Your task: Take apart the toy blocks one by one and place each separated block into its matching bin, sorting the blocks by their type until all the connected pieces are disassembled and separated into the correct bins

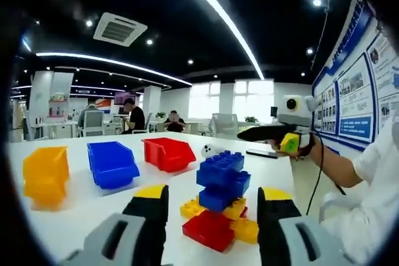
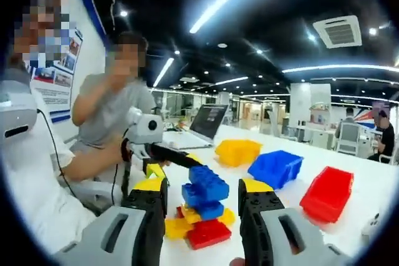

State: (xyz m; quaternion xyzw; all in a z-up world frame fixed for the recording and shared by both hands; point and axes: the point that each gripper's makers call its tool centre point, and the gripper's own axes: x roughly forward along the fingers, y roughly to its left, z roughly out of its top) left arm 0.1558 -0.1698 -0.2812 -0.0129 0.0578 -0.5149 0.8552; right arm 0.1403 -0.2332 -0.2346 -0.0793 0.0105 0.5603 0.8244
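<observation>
A stack of toy blocks [image 1: 219,200] stands on the white table [image 1: 75,213] near its front edge: blue blocks on top, yellow ones in the middle, a red one at the bottom. In the left gripper view the left gripper [image 1: 213,207] is held low over the table, its yellow-tipped jaws spread wide on either side of the stack without touching it. The right gripper [image 1: 282,136] is held raised at the table's right edge by a person's forearm [image 1: 333,165] in a white sleeve; whether its jaws are parted cannot be told there. In the right gripper view its jaws frame the stack, spread and apart from the blocks. Farther back on the table sit a yellow bin [image 1: 45,174], a blue bin [image 1: 112,163] and a red bin [image 1: 168,153] in a row.
</observation>
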